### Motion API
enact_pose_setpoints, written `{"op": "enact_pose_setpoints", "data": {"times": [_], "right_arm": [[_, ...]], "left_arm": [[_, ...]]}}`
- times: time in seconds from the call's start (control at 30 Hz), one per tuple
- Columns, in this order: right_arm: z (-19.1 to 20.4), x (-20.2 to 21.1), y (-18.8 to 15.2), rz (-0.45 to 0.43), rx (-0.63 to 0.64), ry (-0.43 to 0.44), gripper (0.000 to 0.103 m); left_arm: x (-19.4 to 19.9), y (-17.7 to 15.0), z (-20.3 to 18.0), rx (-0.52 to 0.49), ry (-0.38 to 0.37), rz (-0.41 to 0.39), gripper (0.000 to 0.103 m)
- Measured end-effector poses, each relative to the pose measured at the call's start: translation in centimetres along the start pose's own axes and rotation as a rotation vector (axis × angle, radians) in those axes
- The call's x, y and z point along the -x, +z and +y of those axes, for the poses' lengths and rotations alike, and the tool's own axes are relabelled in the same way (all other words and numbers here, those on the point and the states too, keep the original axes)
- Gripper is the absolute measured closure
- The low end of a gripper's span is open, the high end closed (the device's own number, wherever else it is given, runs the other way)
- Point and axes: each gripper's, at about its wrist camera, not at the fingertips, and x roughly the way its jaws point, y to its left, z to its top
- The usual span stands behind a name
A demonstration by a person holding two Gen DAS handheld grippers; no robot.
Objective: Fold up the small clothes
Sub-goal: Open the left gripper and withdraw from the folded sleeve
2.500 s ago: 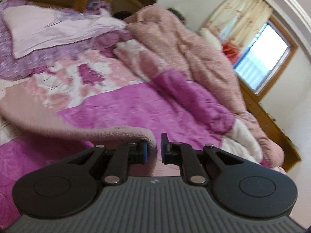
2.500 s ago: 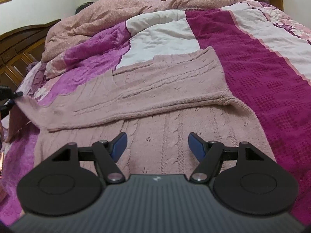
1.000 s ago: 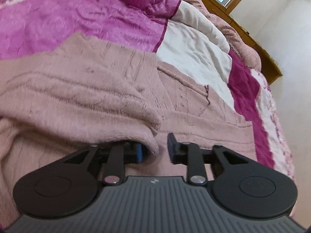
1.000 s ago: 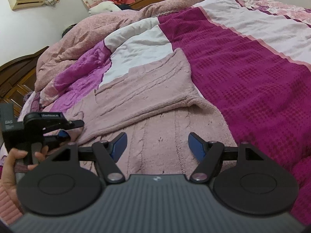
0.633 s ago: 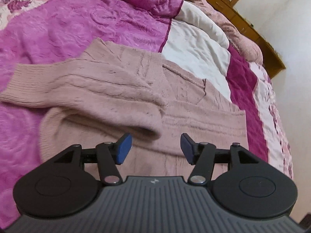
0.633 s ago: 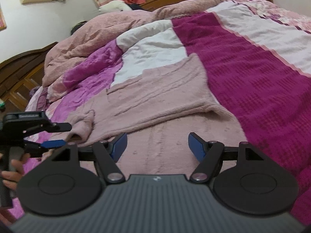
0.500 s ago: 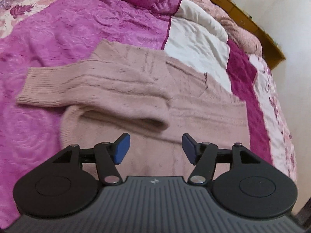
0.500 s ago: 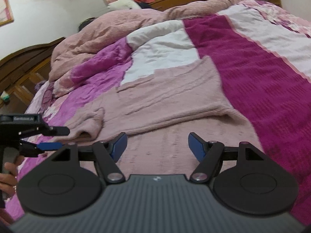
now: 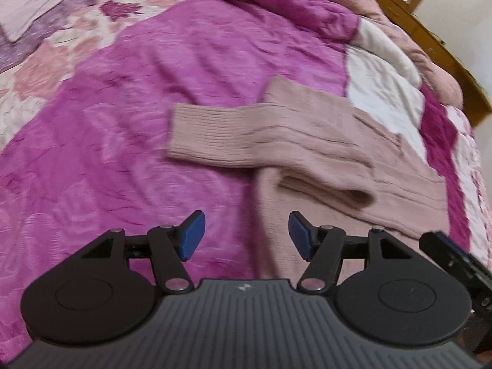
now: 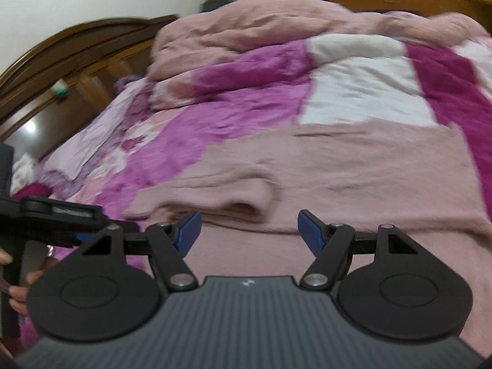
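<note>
A dusty-pink knit sweater (image 9: 384,166) lies flat on the bed, one sleeve (image 9: 233,135) folded across its body with the ribbed cuff pointing left. My left gripper (image 9: 244,233) is open and empty, hovering just before the sweater's left edge. In the right wrist view the sweater (image 10: 353,178) fills the middle, with the folded sleeve's (image 10: 215,196) fold just ahead. My right gripper (image 10: 247,230) is open and empty above the sweater's near part. The left gripper (image 10: 55,215) shows at the left edge there.
The bed is covered by a magenta, pink and white patchwork quilt (image 9: 138,107). A bunched pink duvet (image 10: 276,30) lies at the far side by the wooden headboard (image 10: 77,49). A pillow (image 9: 37,3) lies at the upper left.
My left gripper let go of the sleeve, opened, and drew back to the left, leaving the sleeve folded across the sweater. My right gripper stayed open and swung left toward the folded sleeve.
</note>
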Motion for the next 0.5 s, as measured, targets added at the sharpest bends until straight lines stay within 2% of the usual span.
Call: {"op": "enact_pose_setpoints", "data": {"times": [0.33,0.5], "right_arm": [[8.3,-6.5,1.5,0.071,0.229,0.089,0.032],[10.7,-9.3,1.4,0.104,0.291,0.125,0.032]], "left_arm": [[0.0,0.1,4.7,0.117,0.079,0.003,0.035],[0.1,-0.1,6.1,0.119,0.104,0.017,0.035]]}}
